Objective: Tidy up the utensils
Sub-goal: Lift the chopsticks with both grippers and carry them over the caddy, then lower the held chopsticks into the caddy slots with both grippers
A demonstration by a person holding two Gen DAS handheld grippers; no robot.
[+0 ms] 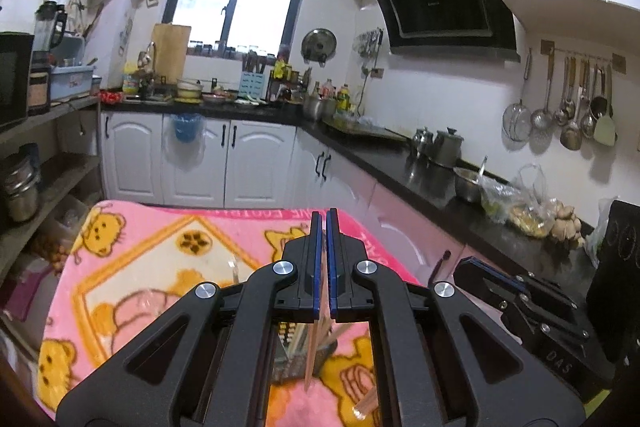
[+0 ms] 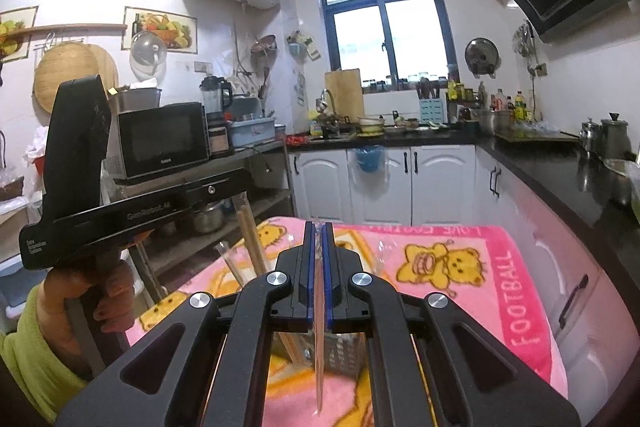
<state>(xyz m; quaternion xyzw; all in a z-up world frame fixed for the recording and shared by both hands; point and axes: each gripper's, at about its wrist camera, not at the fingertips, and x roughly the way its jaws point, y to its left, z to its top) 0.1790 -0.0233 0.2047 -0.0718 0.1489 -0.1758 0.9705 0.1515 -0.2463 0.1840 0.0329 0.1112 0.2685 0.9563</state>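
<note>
My left gripper (image 1: 325,217) is shut on wooden chopsticks (image 1: 314,351) in a clear wrapper, which hang down below its fingers. The right wrist view shows that left gripper (image 2: 240,187) from the side, with the chopsticks (image 2: 250,239) dangling under its tips. My right gripper (image 2: 318,227) is shut on a thin wrapped chopstick (image 2: 319,355) that hangs straight down; it appears in the left wrist view at the right (image 1: 464,263). Under both grippers a metal mesh utensil holder (image 2: 344,355) stands on a pink bear-print blanket (image 2: 460,307). Another chopstick (image 1: 368,403) lies near the holder (image 1: 292,359).
A person's hand (image 2: 80,291) in a green sleeve holds the left gripper. The black counter (image 1: 400,163) with pots and bags runs along the right, with white cabinets (image 2: 432,183) behind. A shelf with a microwave (image 2: 164,143) stands left of the blanket.
</note>
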